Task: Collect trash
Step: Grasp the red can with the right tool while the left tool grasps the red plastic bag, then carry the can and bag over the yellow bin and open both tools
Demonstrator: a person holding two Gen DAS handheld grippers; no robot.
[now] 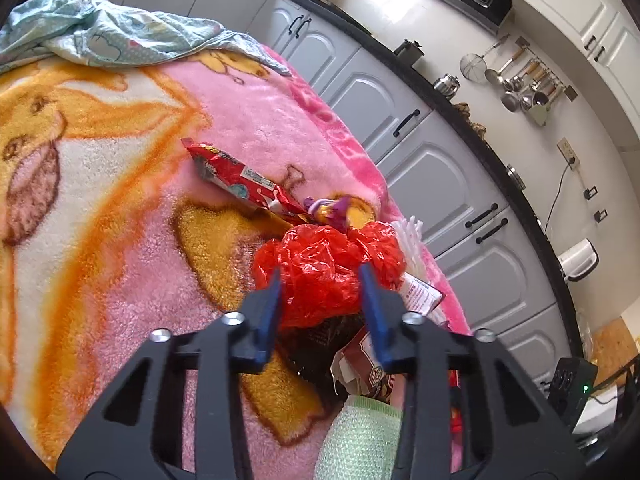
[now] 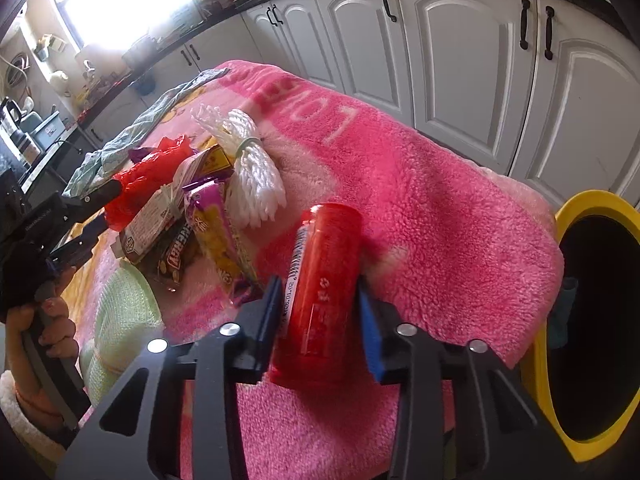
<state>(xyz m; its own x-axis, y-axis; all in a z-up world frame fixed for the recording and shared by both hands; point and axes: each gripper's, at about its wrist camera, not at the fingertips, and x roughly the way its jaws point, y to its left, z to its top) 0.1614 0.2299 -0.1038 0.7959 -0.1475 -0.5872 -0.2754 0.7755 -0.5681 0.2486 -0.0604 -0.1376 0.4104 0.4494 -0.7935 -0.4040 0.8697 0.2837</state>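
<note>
Two grippers are working the pile at once. The right gripper [image 2: 320, 304] is holding its blue pads [image 2: 370, 336] on either side of a red can [image 2: 320, 292], which is lying between them pointing away from the camera; the pads look to be touching or nearly touching its sides, though I cannot tell how firmly they are squeezing. The left gripper [image 1: 320, 292] is straddling a crumpled red plastic bag [image 1: 324, 272] with its fingers spread, tips beside the bag and not yet pinching it. Outward from both, the remaining trash is sitting in a heap on the pink blanket [image 2: 420, 208] near its edge facing the cabinets: a red snack wrapper [image 1: 236, 176], a purple and yellow wrapper [image 2: 218, 232], a bundle of white string [image 2: 252, 168] and a green bubble-wrap roll [image 1: 356, 436]. A yellow-rimmed bin [image 2: 592, 200] is standing just off the blanket's right corner. The step in hand appears to be picking up; next, the right gripper likely needs to firm its hold, lift the can and carry it over the bin's mouth, while the left closes on the bag.
</note>
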